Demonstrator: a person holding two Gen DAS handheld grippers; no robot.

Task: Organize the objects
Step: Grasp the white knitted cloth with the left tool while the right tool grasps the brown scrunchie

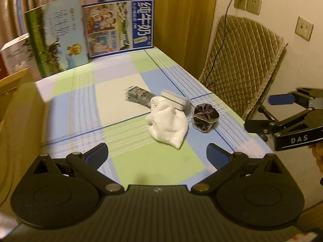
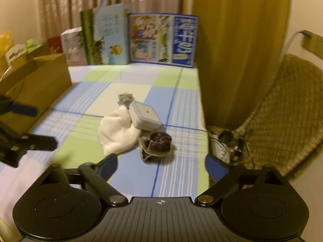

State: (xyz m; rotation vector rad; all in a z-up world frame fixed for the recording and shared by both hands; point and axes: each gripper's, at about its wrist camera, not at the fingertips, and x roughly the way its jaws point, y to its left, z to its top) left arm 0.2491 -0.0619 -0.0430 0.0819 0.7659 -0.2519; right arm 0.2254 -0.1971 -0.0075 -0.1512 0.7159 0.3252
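Four small things lie bunched together on the bench (image 1: 121,84), which wears a smooth checked cloth of blue, green and cream: a crumpled white sock (image 1: 168,122), a flat rounded white case (image 1: 175,98) resting partly on it, a dark foil packet (image 1: 138,95) behind, and a ruffled dark purple scrunchie (image 1: 205,119) just beside. Ahead of the left claw (image 1: 157,155) they sit, untouched; its fingers are spread wide. The right claw (image 2: 161,164) likewise gapes empty, the scrunchie nearest it.

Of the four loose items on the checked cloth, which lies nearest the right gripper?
The dark purple scrunchie, directly ahead of the open right gripper. The white sock, grey-white box and dark packet sit farther back.
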